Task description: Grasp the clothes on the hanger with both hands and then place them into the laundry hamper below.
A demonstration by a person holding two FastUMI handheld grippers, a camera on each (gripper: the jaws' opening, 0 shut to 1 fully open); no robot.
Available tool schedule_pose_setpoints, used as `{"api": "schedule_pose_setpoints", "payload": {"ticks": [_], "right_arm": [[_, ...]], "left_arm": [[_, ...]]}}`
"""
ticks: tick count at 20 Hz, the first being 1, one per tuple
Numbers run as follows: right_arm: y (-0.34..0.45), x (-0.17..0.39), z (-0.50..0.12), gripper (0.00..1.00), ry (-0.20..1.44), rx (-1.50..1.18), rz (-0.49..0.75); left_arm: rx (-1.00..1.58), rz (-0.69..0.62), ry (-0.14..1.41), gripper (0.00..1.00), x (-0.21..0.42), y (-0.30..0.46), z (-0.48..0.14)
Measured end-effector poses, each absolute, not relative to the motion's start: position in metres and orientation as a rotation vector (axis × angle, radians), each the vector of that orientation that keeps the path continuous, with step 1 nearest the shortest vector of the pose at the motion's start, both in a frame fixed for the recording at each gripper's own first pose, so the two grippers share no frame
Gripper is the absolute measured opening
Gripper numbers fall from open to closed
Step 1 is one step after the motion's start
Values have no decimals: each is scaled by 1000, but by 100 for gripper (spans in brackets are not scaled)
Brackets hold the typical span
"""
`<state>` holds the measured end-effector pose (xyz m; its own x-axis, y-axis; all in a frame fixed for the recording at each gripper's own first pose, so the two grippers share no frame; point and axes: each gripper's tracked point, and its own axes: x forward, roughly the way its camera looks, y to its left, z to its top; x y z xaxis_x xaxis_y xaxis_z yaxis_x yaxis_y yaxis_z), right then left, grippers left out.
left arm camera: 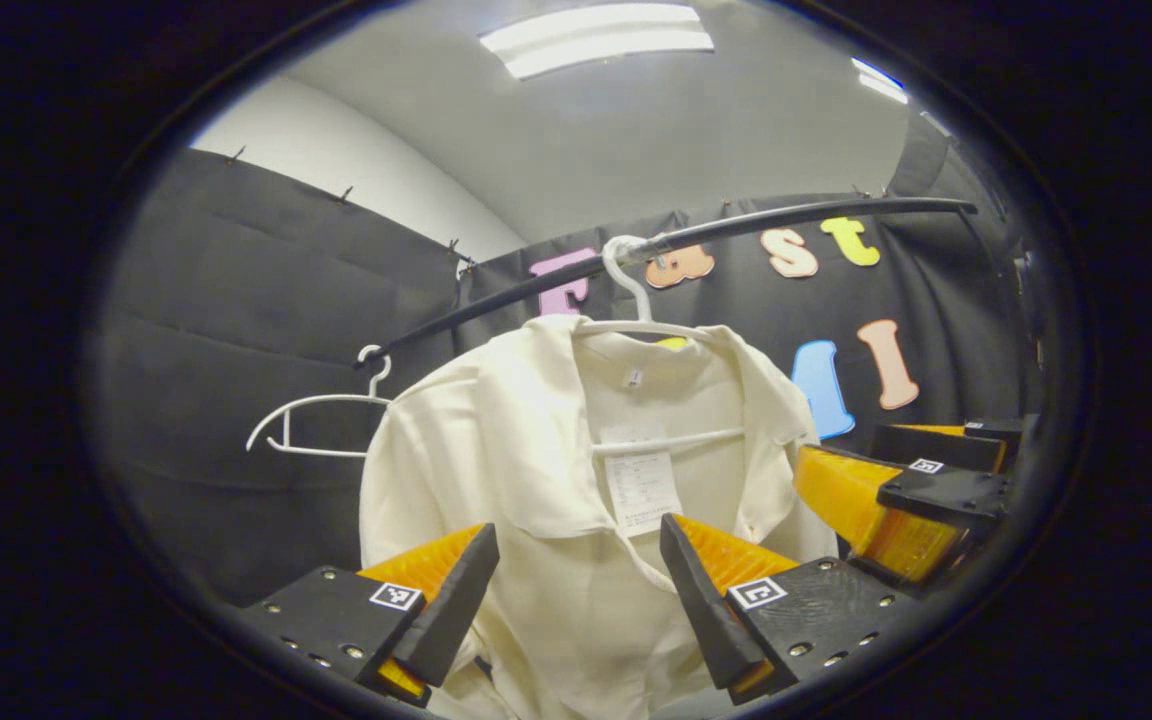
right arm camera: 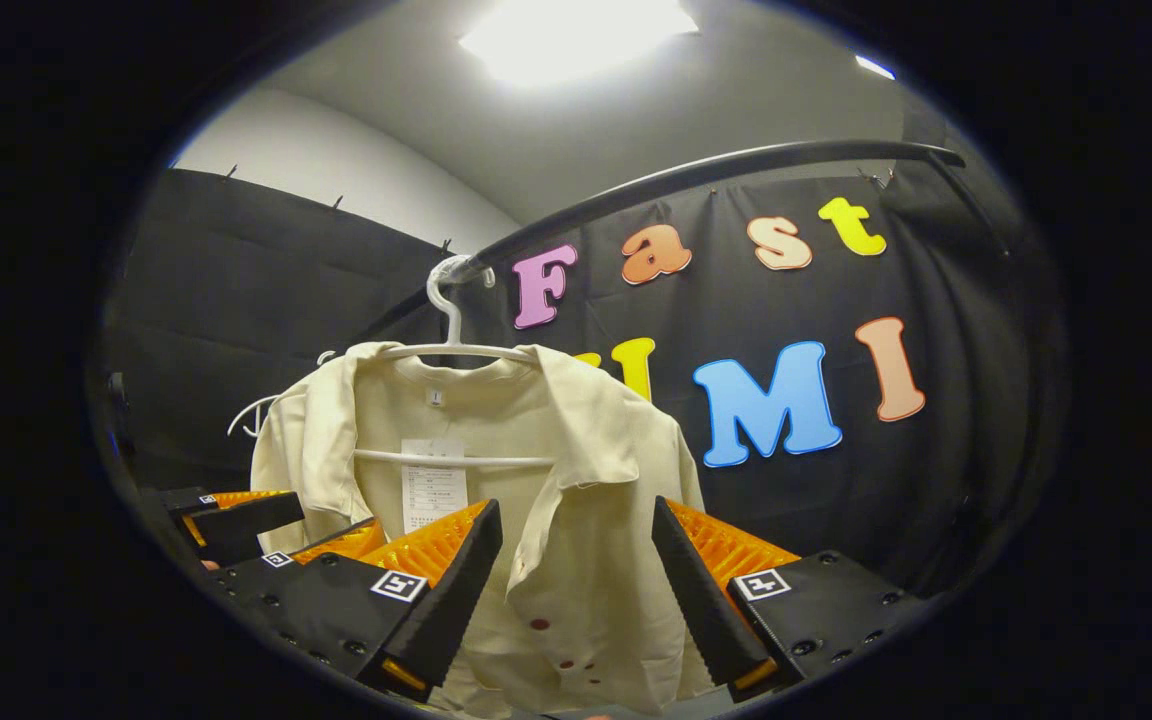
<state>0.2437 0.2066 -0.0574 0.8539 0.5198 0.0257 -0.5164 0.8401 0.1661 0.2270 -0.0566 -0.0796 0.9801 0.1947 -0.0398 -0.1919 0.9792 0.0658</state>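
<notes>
in the left gripper view the cream shirt (left arm camera: 546,470) runs off the picture at 6 o'clock, so its hem and lower front are cut away, and the left gripper (left arm camera: 576,610) covers part of that front at either side. the printed tag (left arm camera: 642,488) inside the collar is too small to make out. the right gripper (left arm camera: 911,500) at 3 o'clock is cut by the rim, so its jaws cannot be judged there. in the right gripper view the shirt's left shoulder hides most of the empty hanger (right arm camera: 254,410) at 9 o'clock, and the dark red spots (right arm camera: 564,645) near 6 o'clock are too small to tell apart as buttons or marks.
</notes>
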Motion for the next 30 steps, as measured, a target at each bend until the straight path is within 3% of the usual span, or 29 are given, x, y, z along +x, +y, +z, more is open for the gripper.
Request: {"api": "schedule_pose_setpoints", "payload": {"ticks": [8, 18, 20, 21, 22, 25, 26, 28, 30], "right_arm": [[245, 277, -89, 92, 83, 190, 619], [268, 315, -116, 96, 181, 263, 613], [267, 317, -116, 95, 176, 254, 601], [266, 319, -118, 87, 173, 245, 595], [265, 322, -120, 82, 175, 237, 585], [262, 328, -126, 55, 190, 207, 552], [260, 330, -126, 36, 190, 199, 541], [261, 329, -125, 20, 186, 190, 545], [265, 328, -123, 20, 183, 170, 574]], "left_arm": [[118, 289, 97, 95, 265, -42, -108], [119, 404, 103, 95, 270, -20, -120], [128, 436, 106, 85, 270, -13, -121], [129, 453, 111, 75, 269, -9, -123], [128, 457, 120, 57, 270, -9, -125], [138, 447, 143, 57, 273, -9, -129], [152, 476, 132, 57, 270, -3, -125], [133, 478, 132, 17, 271, 2, -127], [118, 466, 140, 17, 271, -1, -127]]}}
